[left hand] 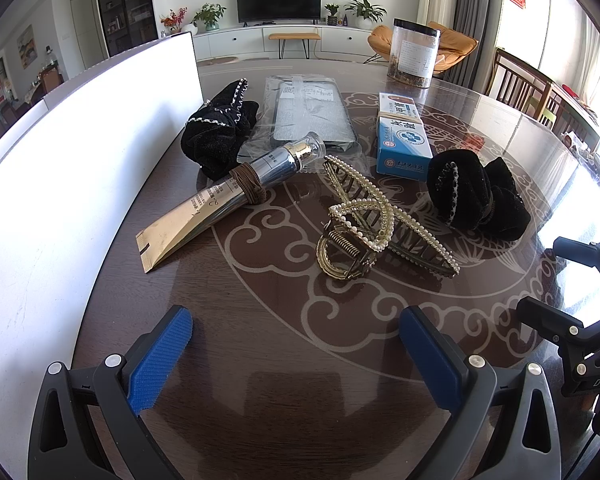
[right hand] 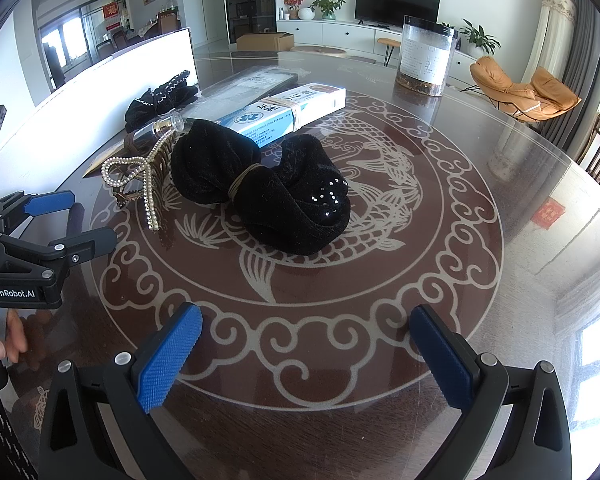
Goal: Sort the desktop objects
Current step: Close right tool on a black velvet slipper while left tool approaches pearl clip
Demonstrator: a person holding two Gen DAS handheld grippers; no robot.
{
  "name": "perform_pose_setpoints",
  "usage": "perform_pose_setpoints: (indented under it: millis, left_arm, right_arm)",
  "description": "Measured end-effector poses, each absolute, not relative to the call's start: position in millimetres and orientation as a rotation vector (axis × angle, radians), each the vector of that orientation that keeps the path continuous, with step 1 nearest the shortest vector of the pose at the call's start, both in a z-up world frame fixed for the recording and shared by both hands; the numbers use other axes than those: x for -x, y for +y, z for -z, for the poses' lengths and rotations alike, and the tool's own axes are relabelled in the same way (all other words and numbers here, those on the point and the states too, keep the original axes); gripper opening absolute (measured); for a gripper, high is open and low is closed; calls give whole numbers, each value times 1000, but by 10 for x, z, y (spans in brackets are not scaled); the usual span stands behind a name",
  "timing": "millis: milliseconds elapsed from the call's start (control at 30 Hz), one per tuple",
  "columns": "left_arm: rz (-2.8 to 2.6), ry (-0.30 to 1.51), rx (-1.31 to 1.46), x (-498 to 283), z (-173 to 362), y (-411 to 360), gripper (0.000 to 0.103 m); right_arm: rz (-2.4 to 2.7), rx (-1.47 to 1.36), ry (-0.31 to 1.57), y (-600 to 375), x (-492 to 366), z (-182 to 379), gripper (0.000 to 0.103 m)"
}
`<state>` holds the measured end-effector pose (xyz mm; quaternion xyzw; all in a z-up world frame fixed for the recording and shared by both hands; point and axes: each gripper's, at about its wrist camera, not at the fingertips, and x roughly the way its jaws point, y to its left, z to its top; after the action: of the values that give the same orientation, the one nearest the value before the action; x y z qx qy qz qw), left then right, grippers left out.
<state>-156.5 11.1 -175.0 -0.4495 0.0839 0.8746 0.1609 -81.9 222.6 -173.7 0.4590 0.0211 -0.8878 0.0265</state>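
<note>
On the round glass-topped table lie a pearl hair claw [left hand: 364,228] [right hand: 140,180], a cosmetic tube [left hand: 236,188] with a brown hair tie around it, a black scrunchie [left hand: 476,192] [right hand: 268,188], a second black scrunchie [left hand: 216,132] [right hand: 160,100], a blue-and-white medicine box [left hand: 400,136] [right hand: 292,112] and a flat plastic-wrapped packet [left hand: 312,116]. My left gripper [left hand: 296,352] is open and empty, just short of the hair claw. My right gripper [right hand: 304,356] is open and empty, short of the nearer scrunchie. The left gripper [right hand: 70,218] also shows in the right wrist view.
A white box [left hand: 80,152] [right hand: 112,72] stands along the table's left side. A clear jar with a black lid [left hand: 412,54] [right hand: 426,56] stands at the far side. The right gripper's body [left hand: 572,320] shows at the left view's right edge. Chairs stand beyond the table.
</note>
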Motion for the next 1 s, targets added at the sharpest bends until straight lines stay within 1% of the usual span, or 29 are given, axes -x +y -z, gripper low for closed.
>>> perform_pose_setpoints:
  millis: [100,200,300,400,433,467,533,567,633,700,733,800,900,1000]
  left_arm:
    - [-2445,266,1336,1495,1726,58,103]
    - [-2462,254,1338,1252,1724,-181,103]
    - [-2480,214,1334,1051,1717,-413,103]
    - [-2488,132,1294,915,1703,-559,103]
    - [-2498,116,1281,881,1702,-578,103]
    - [-2508,119,1272,847,1706,-586,103]
    - [-2507,152,1289,810,1713,-556,103]
    - [-2502,168,1291,779,1714,-546,103]
    - [-2485,186,1290,715,1706,-529,103]
    - [-2466,183,1291,712,1701,-481,103]
    - [-2461,179,1290,712,1700,-450,103]
    - [-2458,179,1290,716,1700,-374,103]
    - [-2467,179,1289,674,1703,-334,103]
    - [-2462,120,1293,614,1687,-424,103]
  right_arm:
    - [2743,-1418,65,2227,818,1737,103]
    - [2717,-1418,64,2219,811,1728,103]
    - [2600,-1305,-15,2086,733,1629,103]
    - [2527,-1260,66,1798,813,1580,102]
    - [2499,-1273,69,1720,893,1591,100]
    - [2478,-1287,70,1661,975,1596,93]
    - [2436,-1332,71,1608,1076,1541,83]
    - [2417,-1327,61,1624,1073,1465,82]
    - [2448,-1245,100,1720,951,1228,83]
    - [2536,-1178,206,1888,896,1071,85]
    - [2574,-1166,252,1983,932,1037,87]
    - [2613,-1187,318,2172,1127,1058,87]
    - [2612,-1232,319,2342,1542,1161,87]
    - [2412,-1287,244,2329,1796,1301,87]
